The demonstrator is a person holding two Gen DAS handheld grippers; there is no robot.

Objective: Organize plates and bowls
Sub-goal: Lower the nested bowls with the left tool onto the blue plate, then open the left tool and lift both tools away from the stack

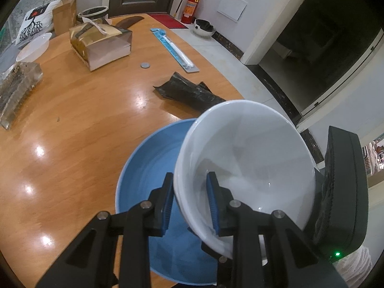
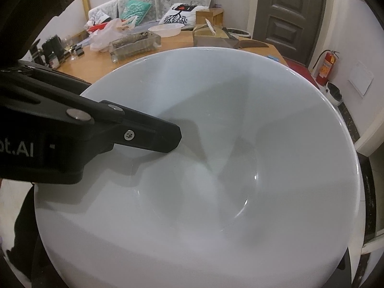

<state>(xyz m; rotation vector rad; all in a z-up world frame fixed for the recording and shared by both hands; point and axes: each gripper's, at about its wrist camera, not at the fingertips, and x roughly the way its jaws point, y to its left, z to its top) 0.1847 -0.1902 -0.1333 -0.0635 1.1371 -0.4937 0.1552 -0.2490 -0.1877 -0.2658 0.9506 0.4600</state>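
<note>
The left claw pinches the rim of a white bowl, tilted above a blue plate on the counter. The right claw is probably hidden behind the bowl, so its grip cannot be told. The bowl is not yet set down; a clear bowl waits far off.

Left gripper angled steeply downward, blue-padded fingers narrowed onto a thin rim: one finger outside the wall, the other inside, pads pressing. From the right wrist view, seen side-on as a black finger reaching in from the left. Right gripper's own fingers not visible in its view; state possibly closed, but not determinable.
</note>
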